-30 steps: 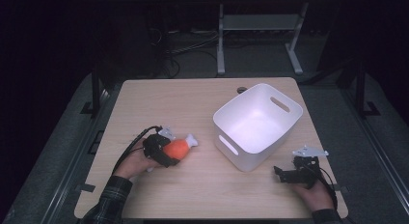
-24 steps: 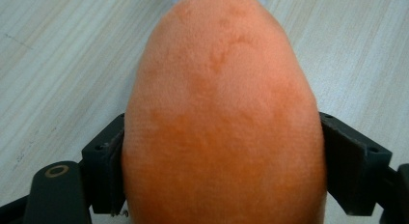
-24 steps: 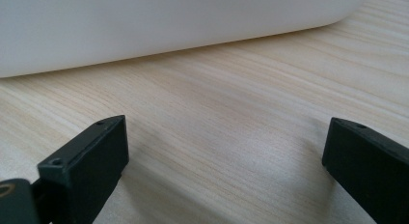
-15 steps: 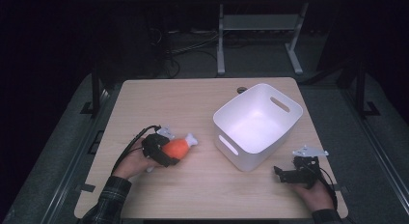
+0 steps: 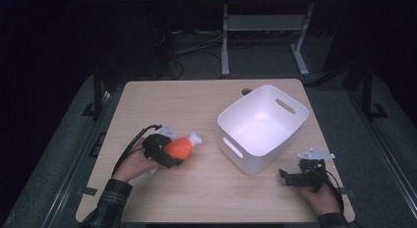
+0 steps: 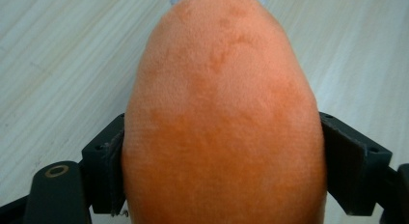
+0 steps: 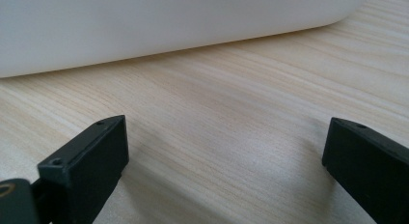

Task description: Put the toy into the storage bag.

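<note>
Left hand-held gripper (image 5: pixel 169 152) is clamped on an orange plush toy (image 5: pixel 180 147), low over the surface (image 5: pixel 196 100) at about 8 o'clock of the high view. In the left gripper view both black jaws press into the sides of the plush (image 6: pixel 222 127); its white tip points toward 2 o'clock, at the white bin (image 5: pixel 263 127). Right hand-held gripper (image 5: pixel 290 177) rests on the surface at 5 o'clock, jaws wide apart, nothing between them, just beside the bin's near wall (image 7: pixel 169 21).

Likely step: carry toy to bin, not yet there.

Risks: plush is soft and fat, so the jaws may only squeeze the filling and the toy could slip out mid-carry. The bin rim is tall, so a low carry could knock the toy against it or shove the bin. The idle right gripper sits close to the bin and could nudge it.
</note>
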`<state>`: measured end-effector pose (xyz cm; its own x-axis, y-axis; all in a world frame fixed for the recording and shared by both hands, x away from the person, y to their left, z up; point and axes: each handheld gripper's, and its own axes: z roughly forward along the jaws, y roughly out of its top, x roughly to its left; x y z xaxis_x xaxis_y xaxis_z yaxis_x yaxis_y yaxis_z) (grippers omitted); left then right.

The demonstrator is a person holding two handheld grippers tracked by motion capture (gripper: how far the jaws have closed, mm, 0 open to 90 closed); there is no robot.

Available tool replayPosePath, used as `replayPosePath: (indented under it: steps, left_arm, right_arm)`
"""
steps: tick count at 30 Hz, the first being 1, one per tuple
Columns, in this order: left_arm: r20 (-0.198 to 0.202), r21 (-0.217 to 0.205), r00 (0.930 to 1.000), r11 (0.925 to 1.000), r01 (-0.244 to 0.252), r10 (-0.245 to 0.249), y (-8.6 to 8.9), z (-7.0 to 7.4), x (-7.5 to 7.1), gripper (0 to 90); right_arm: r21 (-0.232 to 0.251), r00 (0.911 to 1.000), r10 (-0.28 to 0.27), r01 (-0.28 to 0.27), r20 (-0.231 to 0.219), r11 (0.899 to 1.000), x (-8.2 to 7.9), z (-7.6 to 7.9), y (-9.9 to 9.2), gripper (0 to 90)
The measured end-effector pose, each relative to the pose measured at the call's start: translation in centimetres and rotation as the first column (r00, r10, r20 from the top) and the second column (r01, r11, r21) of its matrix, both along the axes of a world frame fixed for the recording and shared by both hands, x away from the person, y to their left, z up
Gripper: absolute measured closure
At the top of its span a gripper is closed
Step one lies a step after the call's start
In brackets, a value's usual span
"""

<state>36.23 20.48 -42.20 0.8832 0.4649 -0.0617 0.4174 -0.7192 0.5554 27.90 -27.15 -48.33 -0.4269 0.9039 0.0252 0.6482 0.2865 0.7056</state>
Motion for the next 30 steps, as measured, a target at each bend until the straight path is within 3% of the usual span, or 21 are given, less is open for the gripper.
replayPosePath:
  steps: [11,21,30]
  left_arm:
    - [0.027,-0.037,0.9996,0.9993,0.001,0.0,-0.1,2.0,-0.2,17.3]
    - [0.032,-0.089,0.9994,0.9959,0.016,-0.013,-0.6,4.1,-0.3,18.6]
    - [0.032,-0.107,0.9994,0.9941,0.014,-0.011,-1.2,5.7,-0.1,20.1]
  right_arm:
    - [0.0,1.0,0.0,0.0,0.0,1.0,0.0,0.0,0.0,1.8]
    - [0.0,1.0,0.0,0.0,0.0,1.0,0.0,0.0,0.0,1.8]
    - [0.0,1.0,0.0,0.0,0.0,1.0,0.0,0.0,0.0,1.8]
